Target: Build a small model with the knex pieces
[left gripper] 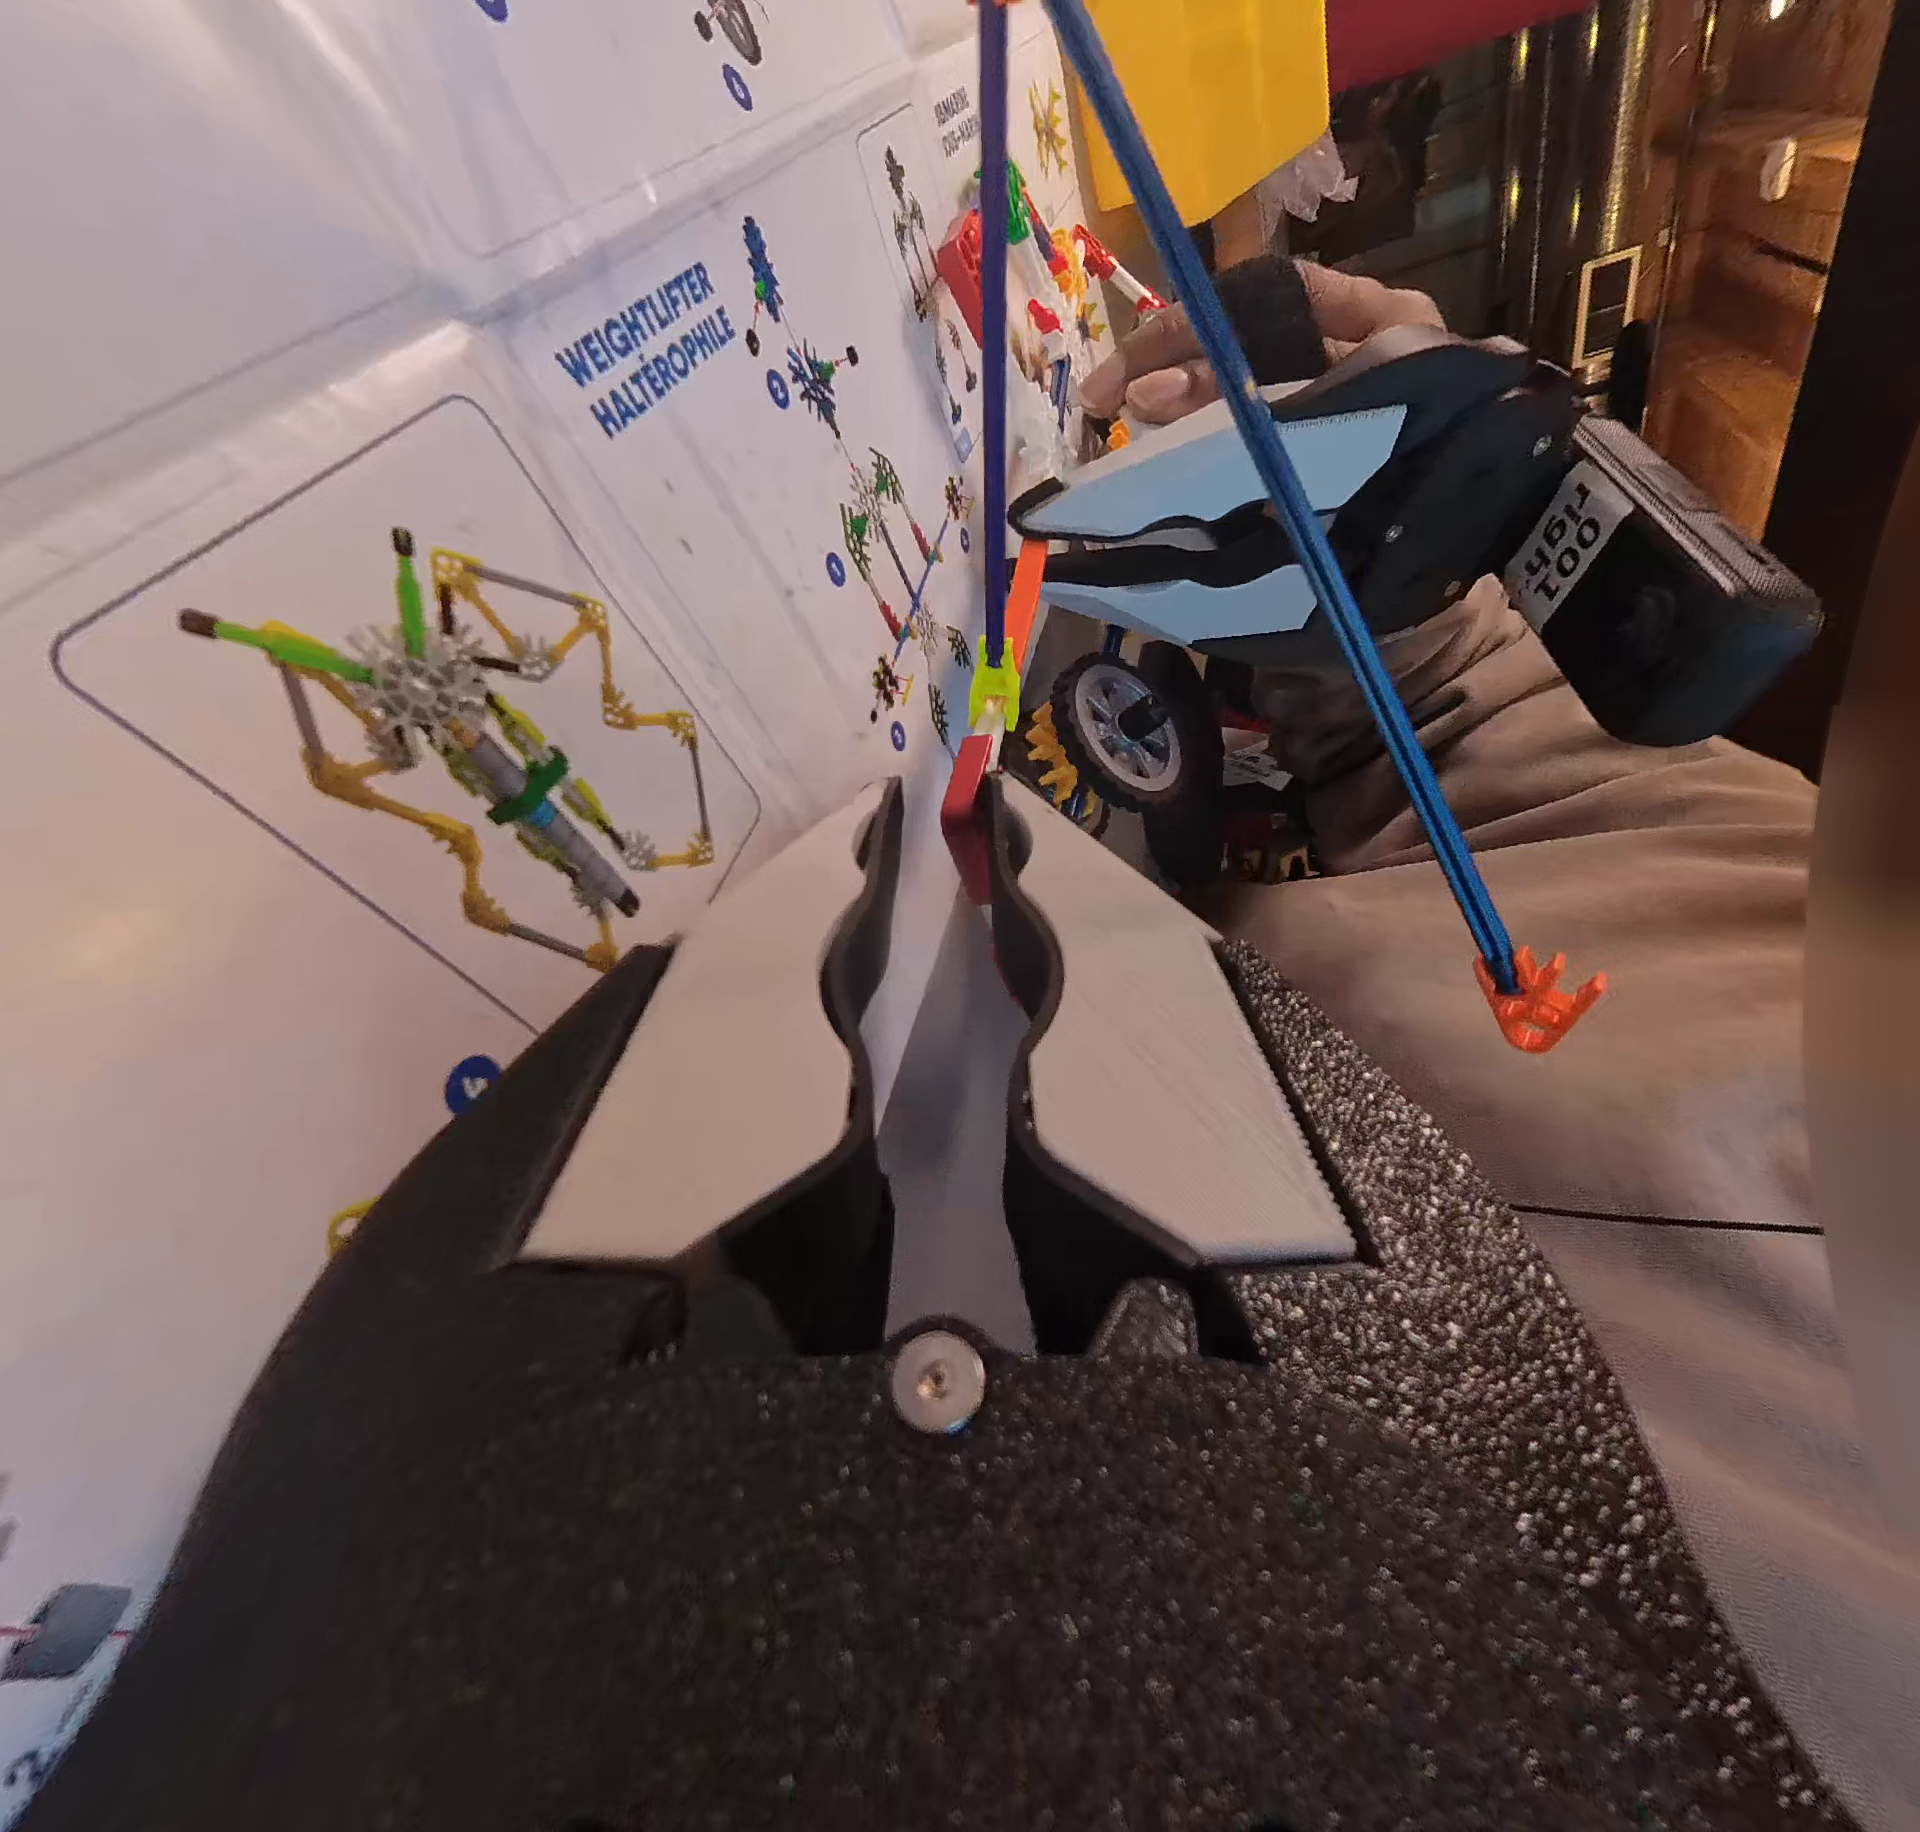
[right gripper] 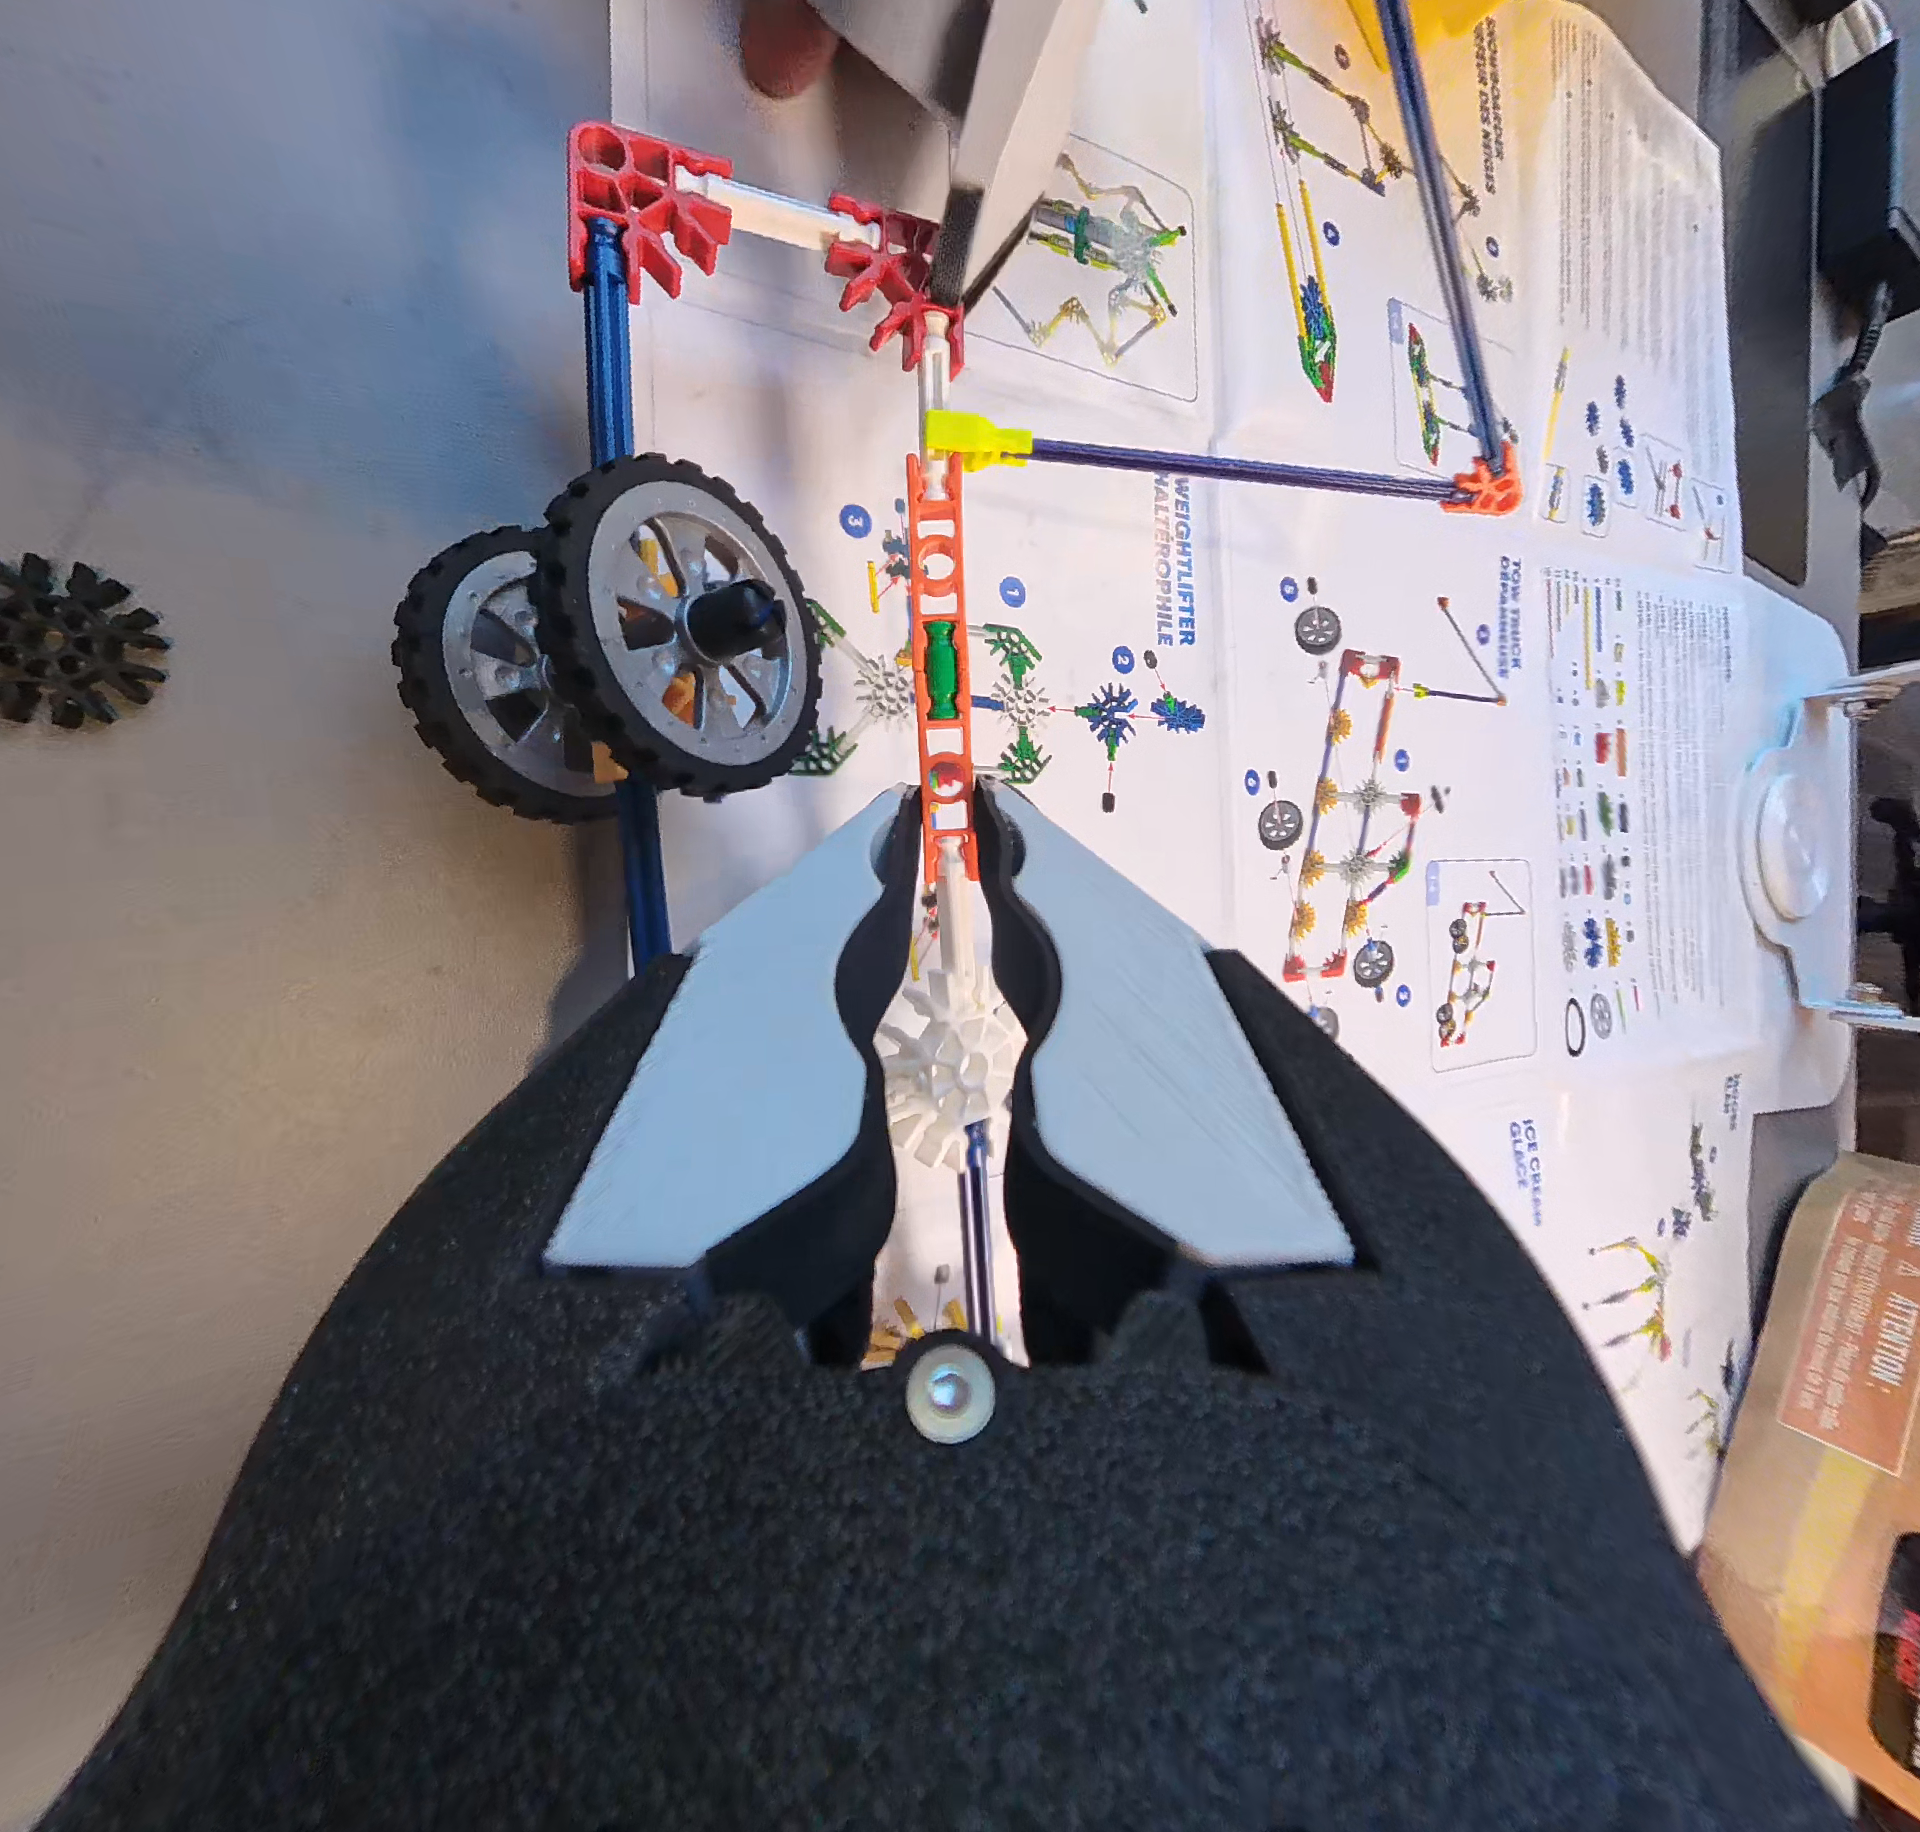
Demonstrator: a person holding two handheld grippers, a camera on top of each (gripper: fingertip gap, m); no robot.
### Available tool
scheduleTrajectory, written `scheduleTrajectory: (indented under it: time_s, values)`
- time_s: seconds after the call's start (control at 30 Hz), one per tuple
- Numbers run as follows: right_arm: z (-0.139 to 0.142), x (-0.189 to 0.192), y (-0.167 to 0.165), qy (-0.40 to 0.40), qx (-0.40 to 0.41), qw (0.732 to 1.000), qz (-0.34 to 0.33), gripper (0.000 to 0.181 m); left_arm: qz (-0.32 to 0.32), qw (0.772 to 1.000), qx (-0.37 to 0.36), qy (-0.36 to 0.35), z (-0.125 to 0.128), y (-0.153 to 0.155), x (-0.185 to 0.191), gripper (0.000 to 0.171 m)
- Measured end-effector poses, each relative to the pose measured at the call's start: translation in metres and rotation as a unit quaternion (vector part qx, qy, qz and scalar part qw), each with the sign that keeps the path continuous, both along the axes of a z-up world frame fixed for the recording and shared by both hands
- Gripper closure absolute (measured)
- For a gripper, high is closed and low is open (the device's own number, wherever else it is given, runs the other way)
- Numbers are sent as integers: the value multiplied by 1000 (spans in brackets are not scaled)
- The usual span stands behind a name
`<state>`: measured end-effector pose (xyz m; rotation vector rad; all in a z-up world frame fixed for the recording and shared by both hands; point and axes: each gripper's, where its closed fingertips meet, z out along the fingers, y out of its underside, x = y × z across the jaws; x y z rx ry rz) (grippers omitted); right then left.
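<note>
While your left gripper pinches the red connector and your right gripper clamps the orange strip at frame centre — twist unevenly and joints could pop.

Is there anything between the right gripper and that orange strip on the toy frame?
No. The right gripper already has its jaws shut on the orange strip, with nothing visible between them. The left gripper pinches the red connector farther along.
</note>
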<state>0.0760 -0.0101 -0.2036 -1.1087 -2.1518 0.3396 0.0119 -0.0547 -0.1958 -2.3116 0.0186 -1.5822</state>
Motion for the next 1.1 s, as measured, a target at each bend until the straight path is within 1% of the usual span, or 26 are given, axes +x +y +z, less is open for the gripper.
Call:
scheduleTrajectory:
  time_s: [0.07,0.1,0.13,0.2,0.27,0.33,0.4,0.43,0.5,0.57,0.6,0.7,0.77,0.83,0.87,0.93,0.97,1.03,1.1]
  values:
    - [1,0,1,2,-10,1000,-6,173,-3,1000,20,15,1,-1,-2,158]
    - [2,0,0,4,-15,1000,-7,172,-5,999,27,21,1,-2,-2,162]
    - [3,0,0,7,-22,1000,-10,168,-4,999,32,26,1,-2,-2,165]
    - [10,3,0,6,-55,998,-15,160,-2,999,26,20,1,-2,-1,166]
    - [27,8,3,15,-117,993,-28,150,-1,1000,19,12,1,-3,-1,166]
    - [51,17,13,32,-167,985,-44,149,0,1000,16,10,1,-2,-2,166]
    - [72,31,30,49,-182,980,-63,149,-1,1000,21,15,0,-2,-3,166]
    - [80,40,38,52,-183,979,-75,149,-1,999,29,24,0,-1,-5,165]
    - [88,57,53,53,-173,979,-97,153,2,997,57,52,0,2,-11,158]
    - [87,73,61,40,-174,978,-111,160,6,992,89,84,1,5,-19,155]
    - [82,79,63,28,-178,977,-116,163,4,989,105,103,1,5,-23,155]
    - [53,92,60,-31,-185,976,-114,165,-15,975,156,155,2,0,-25,156]
    - [40,88,53,-52,-179,977,-100,165,-29,968,178,177,2,-4,-20,158]
    - [39,70,41,-38,-181,980,-77,165,-33,964,178,194,-4,-4,-16,163]
    - [41,57,32,-27,-192,979,-61,165,-35,968,172,180,-3,-5,-12,170]
    - [44,30,14,-6,-207,978,-31,165,-23,983,136,123,1,-3,-4,171]
    - [42,17,6,2,-200,980,-16,165,-13,989,112,97,2,-1,-3,171]
    - [35,-1,-8,0,-170,985,20,165,1,996,71,55,0,0,-2,171]
    - [26,-10,-11,-11,-120,992,46,165,5,997,63,41,1,-1,-4,171]
